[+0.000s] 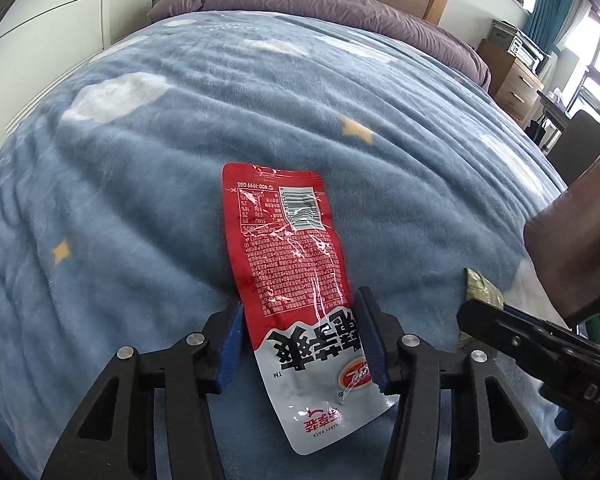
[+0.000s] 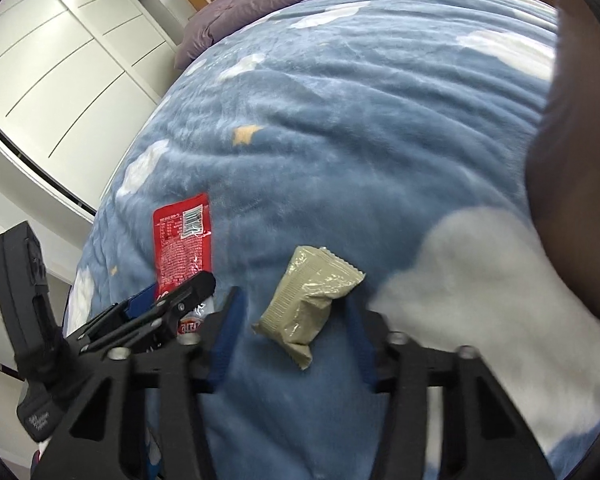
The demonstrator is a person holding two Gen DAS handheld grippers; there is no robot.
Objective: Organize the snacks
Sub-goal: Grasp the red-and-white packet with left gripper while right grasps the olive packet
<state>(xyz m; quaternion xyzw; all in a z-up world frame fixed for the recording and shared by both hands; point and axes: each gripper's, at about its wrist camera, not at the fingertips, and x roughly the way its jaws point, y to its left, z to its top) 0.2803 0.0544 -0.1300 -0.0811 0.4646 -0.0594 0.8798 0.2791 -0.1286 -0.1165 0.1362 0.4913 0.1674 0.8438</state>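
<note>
Left wrist view shows the left tool with its blue pads spread to either side of a red and white snack packet that lies flat on the blue blanket of the bed; the right pad seems to touch the packet's edge, the left pad sits just beside it, and I judge the jaws wide apart and not yet clamping anything. From the tool tips, the packet runs toward 12 o'clock, its white end back between the fingers toward 6 o'clock; at 3 o'clock the right tool enters this view over an olive packet.

Right wrist view has the right tool likewise wide apart, straddling the olive packet, which lies tilted on the blanket between the pads without clear contact; the red packet lies at 10 o'clock, under the left tool. A dark brown shape fills 2 to 3 o'clock; what it is I cannot tell.

Risks, as I judge them: both packets are thin and slick on soft plush, so closing jaws may pinch blanket pile, or buckle the flat red film so that it slides out; the two tools work near each other, so a sideways move could knock one against the other; the puffy olive pack could squirt free if squeezed near its end.
</note>
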